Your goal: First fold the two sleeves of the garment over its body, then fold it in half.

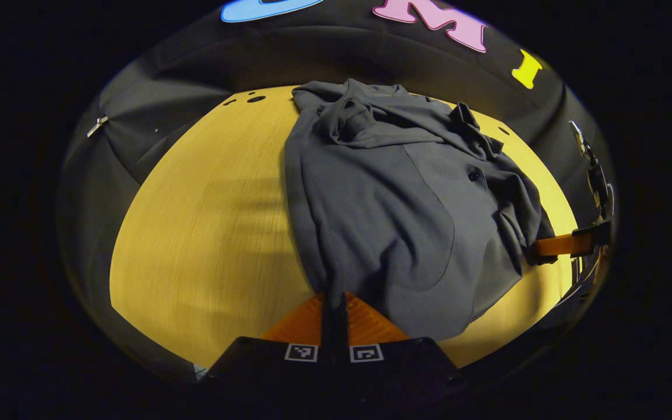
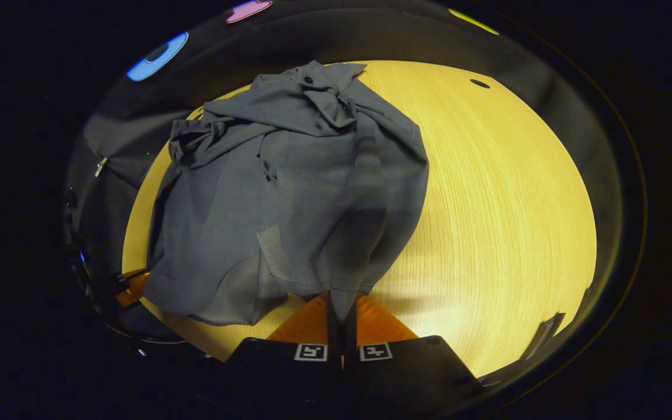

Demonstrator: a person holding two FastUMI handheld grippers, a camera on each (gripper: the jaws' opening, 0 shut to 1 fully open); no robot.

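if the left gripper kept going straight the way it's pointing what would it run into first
Most likely the dark grey shirt itself. The left gripper is already closed on the shirt's near hem, so the cloth lies directly ahead along its fingers, spread over the wooden table. Depth past the hem is hard to judge.

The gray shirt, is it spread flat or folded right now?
Neither: the shirt lies rumpled on the table, bunched near the collar, both grippers pinching its near hem.

Orange fingers, seemingly black-bodied, square-coded markers
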